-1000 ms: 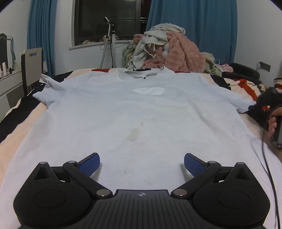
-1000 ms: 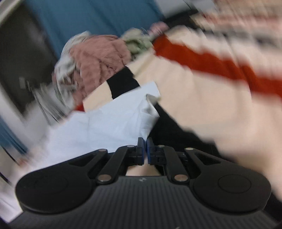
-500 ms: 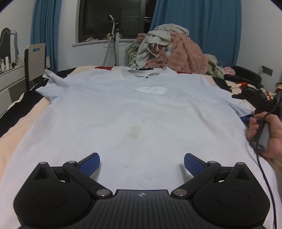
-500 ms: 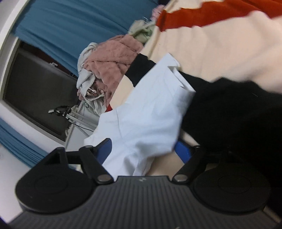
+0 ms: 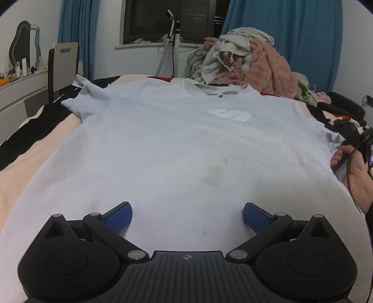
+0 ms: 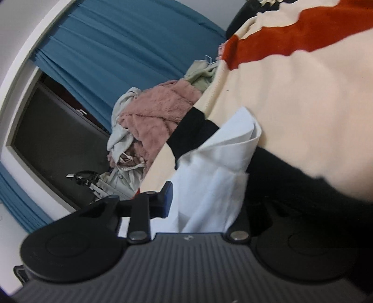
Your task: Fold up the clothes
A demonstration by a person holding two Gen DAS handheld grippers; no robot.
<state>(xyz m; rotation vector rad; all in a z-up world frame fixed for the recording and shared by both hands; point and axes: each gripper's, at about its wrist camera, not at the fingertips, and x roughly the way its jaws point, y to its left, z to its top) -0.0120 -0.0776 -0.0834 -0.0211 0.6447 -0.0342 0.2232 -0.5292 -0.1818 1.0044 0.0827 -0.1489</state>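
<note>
Blue curtains (image 5: pixel 291 39) and a dark window (image 5: pixel 172 21) back the bed (image 5: pixel 14 184) in the left wrist view, where a pale blue T-shirt (image 5: pixel 167 149) lies spread flat, collar toward a heap of clothes (image 5: pixel 251 67). Low over the hem, the left gripper (image 5: pixel 187 216) points level along the shirt with its jaws wide, holding nothing. At the shirt's right sleeve, a hand (image 5: pixel 356 170) grips the other tool; the left sleeve lies free near the bed's edge.

From the right wrist view, rolled hard sideways, the right gripper (image 6: pixel 205 200) has its jaws spread, with the bunched sleeve (image 6: pixel 221 172) between them over the striped blanket (image 6: pixel 303 98).
</note>
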